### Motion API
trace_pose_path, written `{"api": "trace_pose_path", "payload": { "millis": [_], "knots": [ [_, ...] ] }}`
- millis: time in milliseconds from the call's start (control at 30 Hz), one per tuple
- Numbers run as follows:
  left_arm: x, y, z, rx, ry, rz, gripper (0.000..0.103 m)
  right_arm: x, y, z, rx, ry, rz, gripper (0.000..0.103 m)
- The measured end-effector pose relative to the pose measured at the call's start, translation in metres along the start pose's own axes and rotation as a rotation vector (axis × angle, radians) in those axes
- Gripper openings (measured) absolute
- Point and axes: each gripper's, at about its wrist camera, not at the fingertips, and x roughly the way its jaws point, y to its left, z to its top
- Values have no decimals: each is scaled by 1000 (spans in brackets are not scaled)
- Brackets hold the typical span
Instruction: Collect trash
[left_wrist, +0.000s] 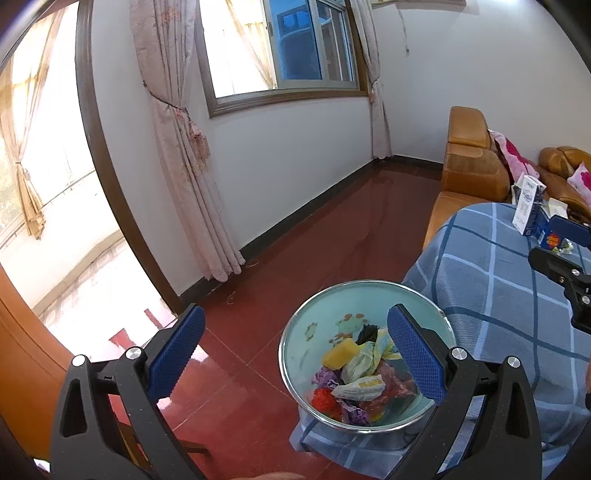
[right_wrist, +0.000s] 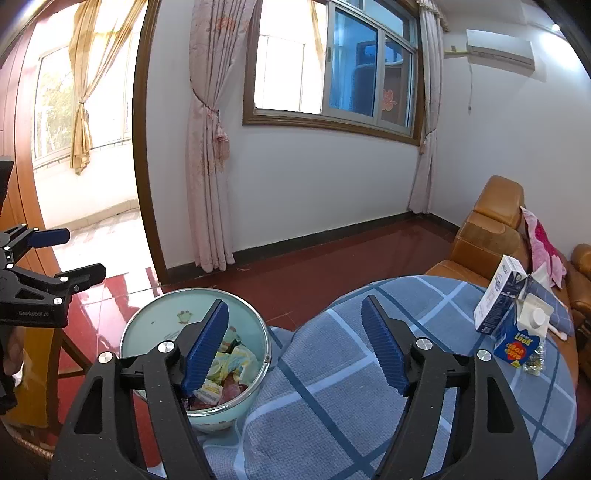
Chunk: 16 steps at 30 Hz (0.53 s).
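A pale green bowl (left_wrist: 310, 343) (right_wrist: 155, 325) sits at the left edge of a table covered with a blue checked cloth (left_wrist: 498, 277) (right_wrist: 332, 387). Crumpled wrappers and other trash (left_wrist: 354, 380) (right_wrist: 236, 365) lie inside it. My left gripper (left_wrist: 295, 354) is open, with its right finger over the bowl and its left finger over the floor. My right gripper (right_wrist: 295, 349) is open and empty above the cloth beside the bowl. A white and blue milk carton (right_wrist: 496, 299) (left_wrist: 526, 205), a blue carton (right_wrist: 517, 339) and a small wrapper (right_wrist: 533, 363) stand at the table's far right.
An orange leather sofa (right_wrist: 491, 229) with a pink cushion (right_wrist: 543, 243) stands behind the table. A wooden chair (right_wrist: 55, 350) is at the left below the bowl. Red tiled floor (left_wrist: 295, 240) stretches to the wall, the curtains and a bright doorway.
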Motion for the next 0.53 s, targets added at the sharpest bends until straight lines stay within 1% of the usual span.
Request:
{"api": "trace_pose_path", "payload": {
  "millis": [133, 267, 367, 433, 533],
  "knots": [
    [0, 0, -2, 5, -6, 9, 97, 0, 1, 0, -2, -1, 4, 74],
    [0, -3, -2, 15, -11, 6, 97, 0, 1, -1, -1, 0, 4, 75],
    [0, -3, -3, 10, -4, -5, 97, -3, -3, -3, -7, 3, -12, 75],
    [0, -2, -4, 7, -1, -18, 97, -4, -15, -9, -3, 15, -35, 77],
    [1, -2, -5, -6, 3, -35, 97, -4, -54, -28, 36, 66, -107, 78]
  ]
}}
